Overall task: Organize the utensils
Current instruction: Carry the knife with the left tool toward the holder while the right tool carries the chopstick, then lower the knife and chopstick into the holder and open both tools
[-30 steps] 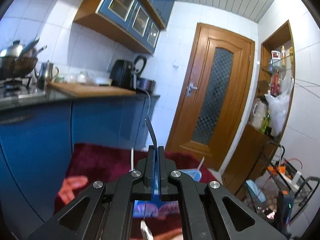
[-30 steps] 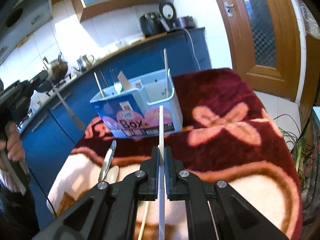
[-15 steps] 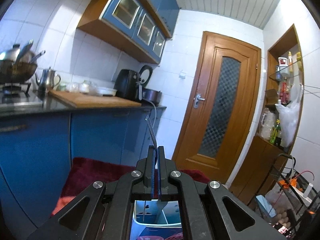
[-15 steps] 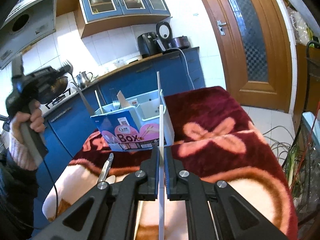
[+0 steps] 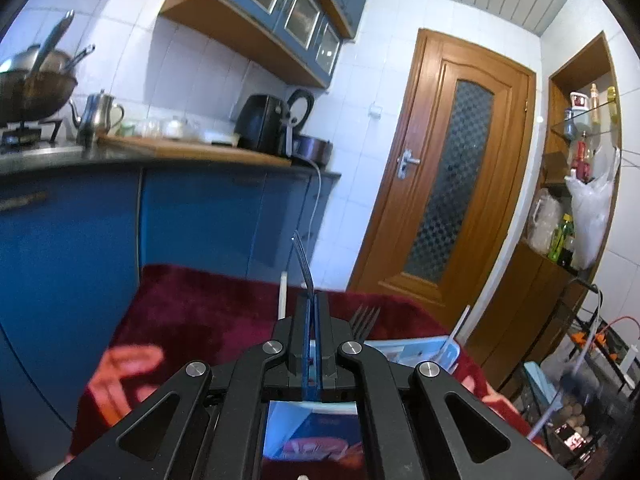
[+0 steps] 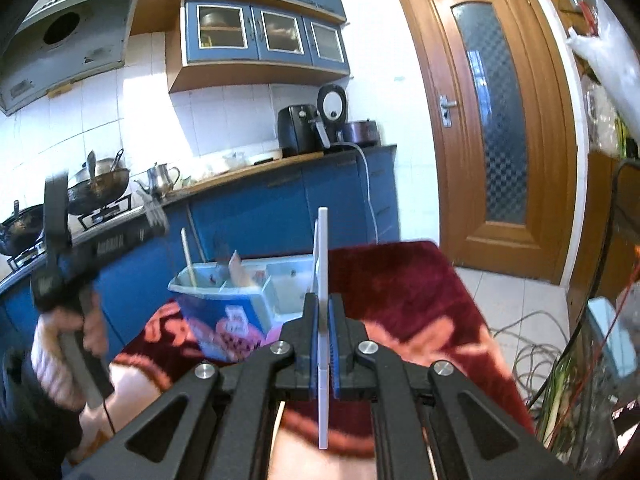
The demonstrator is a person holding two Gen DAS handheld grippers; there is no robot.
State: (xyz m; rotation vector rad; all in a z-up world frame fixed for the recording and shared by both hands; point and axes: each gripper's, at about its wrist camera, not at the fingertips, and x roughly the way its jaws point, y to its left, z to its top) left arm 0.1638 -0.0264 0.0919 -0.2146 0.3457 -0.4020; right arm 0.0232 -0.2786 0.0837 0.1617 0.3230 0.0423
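Observation:
My left gripper [image 5: 311, 300] is shut on a metal fork [image 5: 302, 260] that sticks up from its jaws, edge-on. Just below and to its right stands the light-blue divided box [image 5: 416, 350], with another fork [image 5: 364, 320] and a white stick [image 5: 283, 294] upright in it. My right gripper [image 6: 323, 300] is shut on a flat white stick [image 6: 323, 264] that points up, in front of the box [image 6: 224, 308]. A wooden chopstick [image 6: 188, 256] leans in the box's left compartment. In the right wrist view, a hand holds the left gripper [image 6: 60, 264] left of the box.
The box sits on a table covered by a dark red and cream blanket [image 6: 404, 284]. Blue kitchen cabinets [image 6: 280, 212] run close behind the table. A wooden door [image 6: 496, 120] is at the right, and cables and a wire rack [image 6: 560, 360] lie on the floor beside the table.
The left gripper has sunk with its fork and now sits lower, beside the box. The right gripper has risen and tipped upward with the white stick; the utensils on the blanket have left its view.

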